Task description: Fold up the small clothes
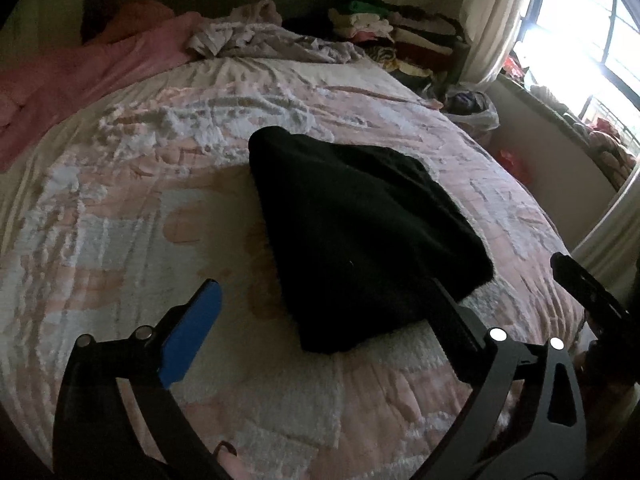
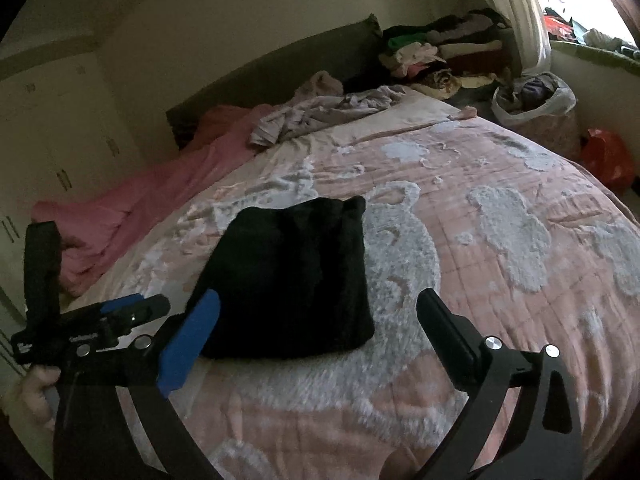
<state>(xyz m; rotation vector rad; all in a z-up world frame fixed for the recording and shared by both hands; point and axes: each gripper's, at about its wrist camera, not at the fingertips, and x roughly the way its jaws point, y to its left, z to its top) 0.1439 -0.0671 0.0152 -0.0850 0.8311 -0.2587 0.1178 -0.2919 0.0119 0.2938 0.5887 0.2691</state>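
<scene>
A folded black garment (image 1: 352,232) (image 2: 292,280) lies flat on the pink and white bedspread (image 1: 120,208) (image 2: 500,248). My left gripper (image 1: 323,282) hangs open just short of the garment's near edge, with its blue pad (image 1: 192,332) to the left and its black finger (image 1: 452,320) at the garment's right corner. My right gripper (image 2: 320,296) is open too, wide apart over the near edge, and nothing is pinched. In the right wrist view, the left gripper (image 2: 100,268) stands at the far left in a hand (image 2: 28,392).
A pink blanket (image 2: 132,208) and a crumpled lilac cloth (image 2: 328,112) lie toward the headboard. Stacked clothes (image 2: 440,52) sit at the bed's far corner. A white bag of clothes (image 2: 536,100) and an orange bag (image 2: 608,160) are beside the bed, under the window (image 1: 580,20).
</scene>
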